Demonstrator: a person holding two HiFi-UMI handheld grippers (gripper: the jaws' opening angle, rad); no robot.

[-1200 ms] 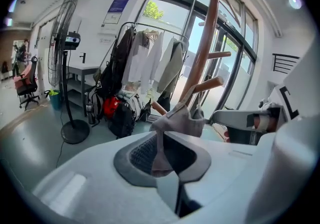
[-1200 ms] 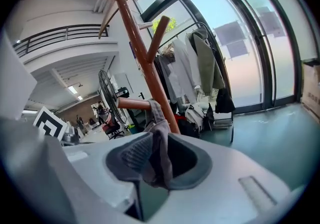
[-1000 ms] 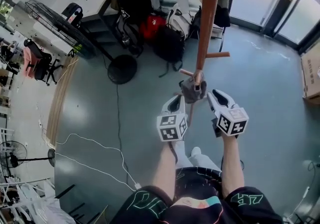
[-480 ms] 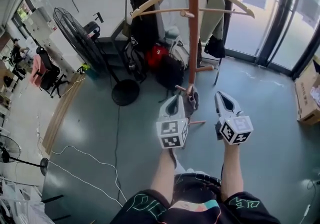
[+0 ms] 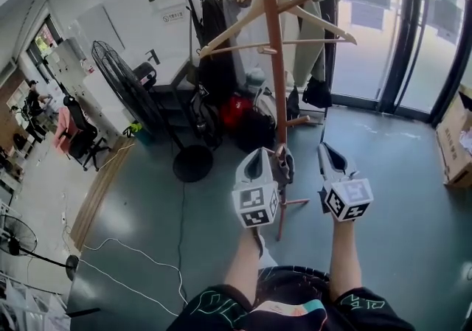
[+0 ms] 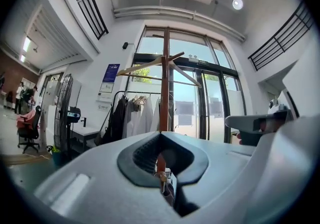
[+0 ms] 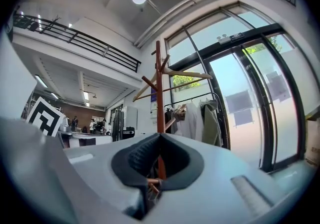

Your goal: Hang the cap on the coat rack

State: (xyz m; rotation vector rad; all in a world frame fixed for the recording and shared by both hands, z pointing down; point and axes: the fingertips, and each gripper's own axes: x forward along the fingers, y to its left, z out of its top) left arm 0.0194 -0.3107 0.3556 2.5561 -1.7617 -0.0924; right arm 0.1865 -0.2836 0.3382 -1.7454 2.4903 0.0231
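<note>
Grey floor (image 5: 147,197) and a standing fan (image 5: 124,85) are seen at left; the left gripper (image 5: 257,156) is held shut, empty; the cap (image 5: 286,166) hangs on a low peg of the coat rack (image 5: 273,64); the right gripper (image 5: 327,151), wide a second ago, is closed on nothing; hanging is judged done.

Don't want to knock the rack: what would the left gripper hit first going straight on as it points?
Most likely the coat rack pole, dead ahead of the shut left gripper; how far off is unclear.
</note>
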